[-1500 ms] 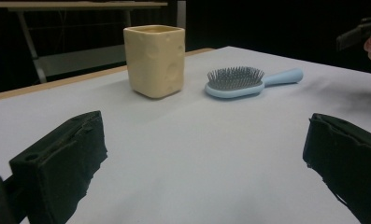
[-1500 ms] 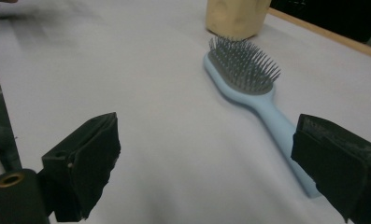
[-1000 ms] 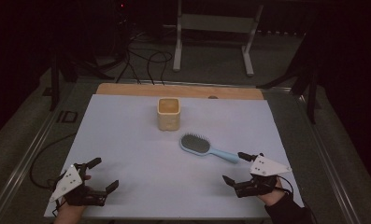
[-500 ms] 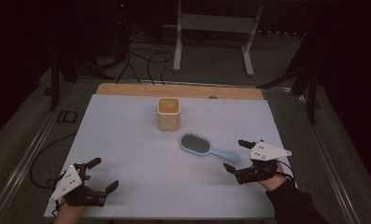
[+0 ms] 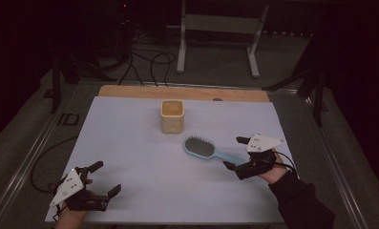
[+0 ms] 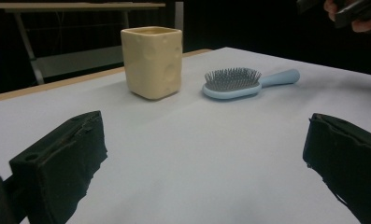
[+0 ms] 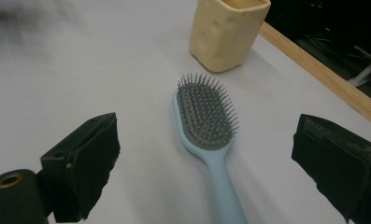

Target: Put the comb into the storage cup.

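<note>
1. Status: the right gripper (image 5: 238, 153) hovers with its jaws spread wide, one on each side of the handle end of the light blue plastic hairbrush with grey bristles (image 5: 205, 149); nothing is gripped.
2. Location: the hairbrush lies flat, bristles up, on the pale sheet right of centre, near but apart from the cream square ceramic cup with dimpled sides (image 5: 172, 116).
3. The left gripper (image 5: 99, 180) sits low at the near left corner, jaws apart and empty, well away from both items.
4. Risk: the handle is narrow and rounded. A closure off its centreline would probably roll or pivot the brush instead of seizing it.
5. Risk: a low approach could drag a jaw on the sheet and push the brush toward the cup.
6. Surface: the table (image 5: 130, 143) carries a smooth, matt, pale lavender-white covering; a bare wood strip (image 5: 130, 91) shows at the far edge.
7. Room: dim surroundings, with dark floor, loose cables and a light metal stand (image 5: 219, 28) beyond the table.
</note>
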